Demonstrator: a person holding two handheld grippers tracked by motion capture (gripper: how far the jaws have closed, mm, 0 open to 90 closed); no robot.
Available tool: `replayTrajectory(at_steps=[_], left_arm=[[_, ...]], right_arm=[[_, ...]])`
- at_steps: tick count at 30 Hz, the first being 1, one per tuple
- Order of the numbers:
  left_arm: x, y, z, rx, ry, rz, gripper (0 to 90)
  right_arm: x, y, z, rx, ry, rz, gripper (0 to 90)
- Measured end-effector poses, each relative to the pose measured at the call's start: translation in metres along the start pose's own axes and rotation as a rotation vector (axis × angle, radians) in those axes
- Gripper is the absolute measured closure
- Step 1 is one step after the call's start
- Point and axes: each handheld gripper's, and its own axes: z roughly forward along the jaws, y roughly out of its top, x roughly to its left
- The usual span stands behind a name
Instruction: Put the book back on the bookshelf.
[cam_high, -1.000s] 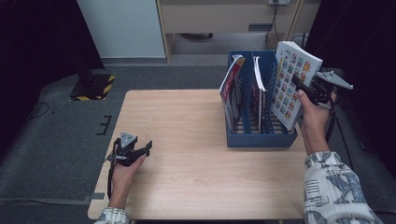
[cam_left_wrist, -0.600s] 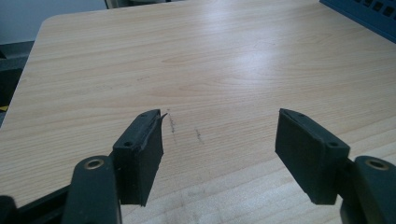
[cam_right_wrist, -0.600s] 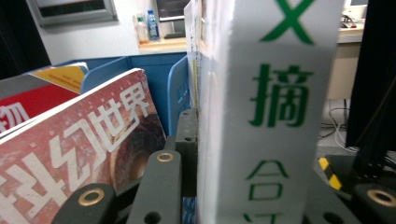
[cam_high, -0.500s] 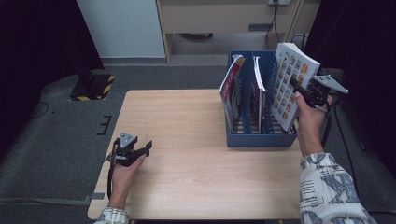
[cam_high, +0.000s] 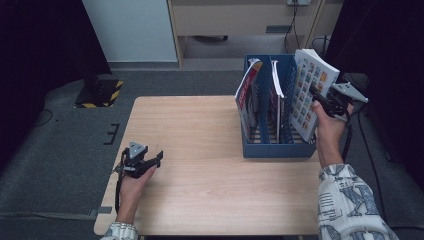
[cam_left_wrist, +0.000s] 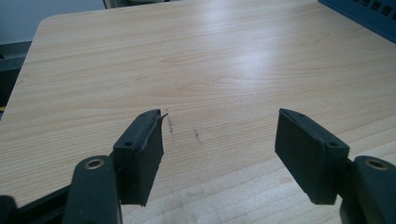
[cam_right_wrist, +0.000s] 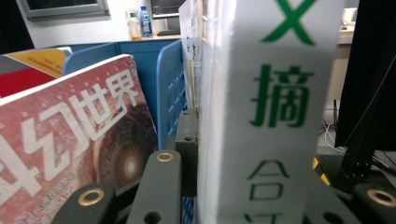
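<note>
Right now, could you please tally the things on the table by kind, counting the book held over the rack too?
Blue file rack: 1
Books standing in the rack, a red-covered one and a thin white-edged one: 2
Book with the picture-grid cover, held by the right gripper: 1
Total: 4

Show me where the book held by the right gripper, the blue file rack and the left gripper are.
book (cam_high: 310, 92), high view, on its patterned cover.
blue file rack (cam_high: 278, 149), high view, on its front wall.
left gripper (cam_left_wrist: 219, 144), left gripper view, midway between its open jaws.
</note>
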Motion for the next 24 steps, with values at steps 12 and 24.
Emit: replayTrajectory(at_steps=[12,24], left_arm=[[0.001,0.001,-0.001,-0.008,0.006,-0.001,32.5],[0.0,0.001,-0.001,-0.008,0.006,0.002,32.6]], right_arm=[[0.001,-0.009,0.006,0.014,0.014,-0.011,73.7],[0.003,-0.017,0.006,0.023,0.014,-0.032,73.8]])
